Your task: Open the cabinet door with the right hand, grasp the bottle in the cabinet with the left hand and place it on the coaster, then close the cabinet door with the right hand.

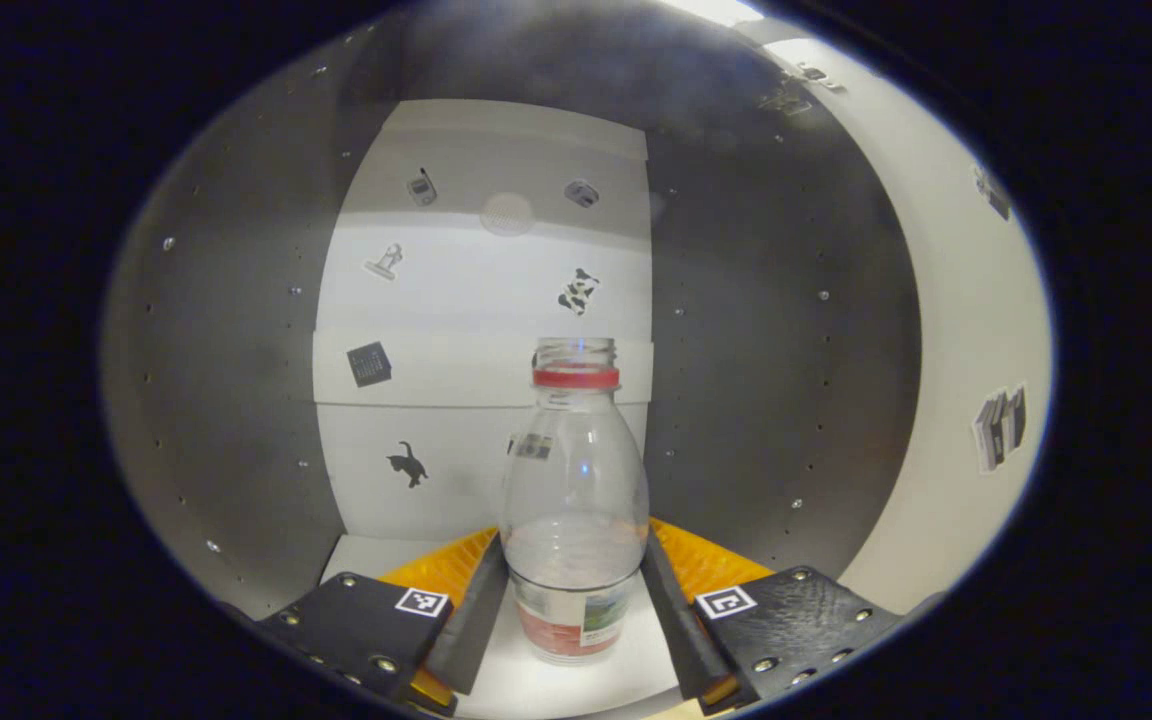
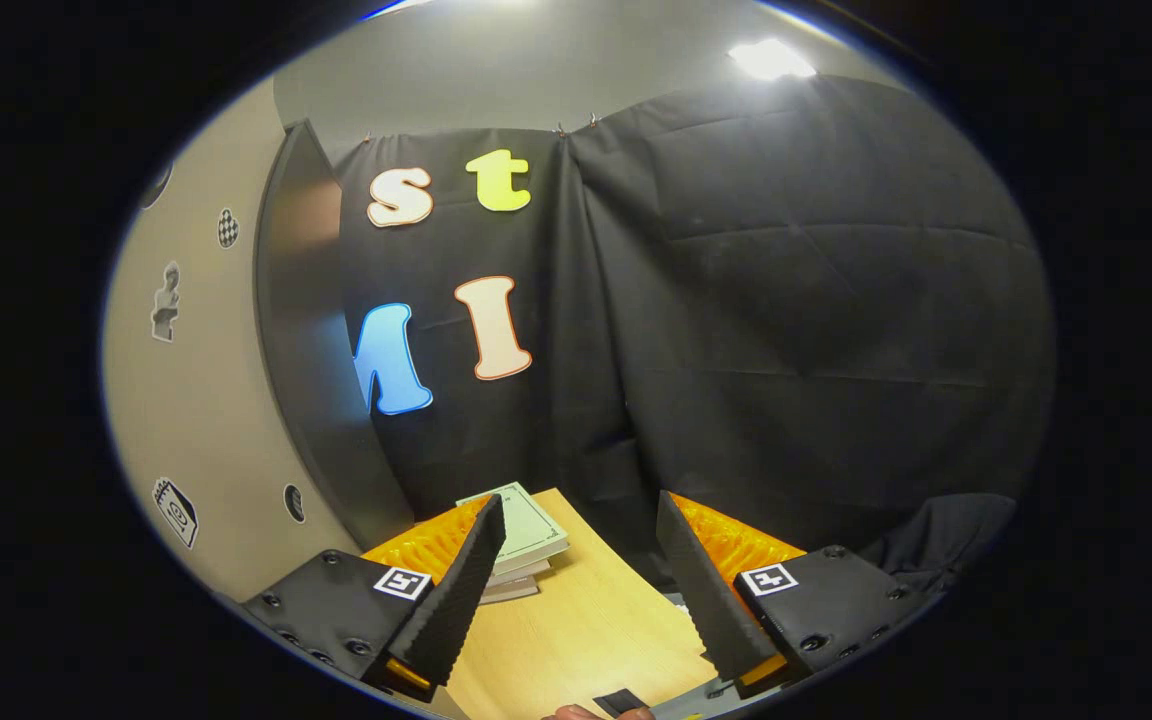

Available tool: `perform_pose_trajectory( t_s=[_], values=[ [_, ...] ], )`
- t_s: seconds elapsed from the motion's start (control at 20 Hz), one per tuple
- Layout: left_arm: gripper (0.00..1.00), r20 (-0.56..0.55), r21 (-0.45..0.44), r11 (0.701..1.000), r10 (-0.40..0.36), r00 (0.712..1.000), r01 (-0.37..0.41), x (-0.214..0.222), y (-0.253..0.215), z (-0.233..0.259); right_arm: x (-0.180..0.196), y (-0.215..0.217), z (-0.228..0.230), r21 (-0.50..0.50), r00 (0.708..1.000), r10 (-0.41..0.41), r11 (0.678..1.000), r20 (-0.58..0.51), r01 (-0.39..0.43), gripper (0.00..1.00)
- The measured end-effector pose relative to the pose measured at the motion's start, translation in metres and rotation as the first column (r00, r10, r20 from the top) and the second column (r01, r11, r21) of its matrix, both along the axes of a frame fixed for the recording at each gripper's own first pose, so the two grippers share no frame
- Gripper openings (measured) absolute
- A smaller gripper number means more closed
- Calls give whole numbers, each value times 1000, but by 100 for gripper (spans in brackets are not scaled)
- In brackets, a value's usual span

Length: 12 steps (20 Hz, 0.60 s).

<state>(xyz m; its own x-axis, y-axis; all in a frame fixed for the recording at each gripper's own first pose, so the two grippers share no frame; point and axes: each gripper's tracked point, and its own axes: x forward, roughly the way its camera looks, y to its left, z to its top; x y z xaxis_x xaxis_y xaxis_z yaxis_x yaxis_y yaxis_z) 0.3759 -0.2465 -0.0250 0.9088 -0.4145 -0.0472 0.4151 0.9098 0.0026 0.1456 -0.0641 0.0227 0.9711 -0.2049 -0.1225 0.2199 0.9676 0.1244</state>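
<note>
Left gripper (image 1: 576,590) fingers are flanking the bottle (image 1: 574,500) on the cabinet (image 1: 236,400) floor, seemingly touching; firm clamping unclear. Grasp step is underway; next it needs squeezing and lifting out. Right gripper (image 2: 576,580) is hanging spread, empty, beside the cabinet door (image 2: 306,330).

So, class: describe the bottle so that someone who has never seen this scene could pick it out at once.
Look into the open cabinet, with its grey side walls and a white back panel dotted with small stickers. On its white floor stands the bottle, upright between the fingers of the left gripper. It is the one clear plastic thing there, with a red ring at the neck, no cap, and a label round its base.
</note>
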Motion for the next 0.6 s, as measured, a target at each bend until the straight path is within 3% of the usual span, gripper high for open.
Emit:
perform_pose_trajectory(
  t_s=[0.25, 0.3, 0.4, 0.6],
  values=[
    [77, 10, -6, 1000, -29, 1000, 29, -37, 11, 17, -1, 8, 1, 25, 1000, 18, 1000, 11, -18, 97],
    [72, 15, -6, 999, -37, 999, 37, -48, 15, 21, -1, 9, 2, 25, 1000, 16, 1000, 11, -16, 97],
    [77, 21, -2, 999, -53, 998, 53, -72, 25, 27, -4, 9, 8, -13, 1000, 9, 1000, 18, -9, 96],
    [75, 23, 11, 998, -60, 998, 60, -125, 57, 23, -9, 20, 14, -33, 999, 31, 999, 34, -30, 96]
  ],
)
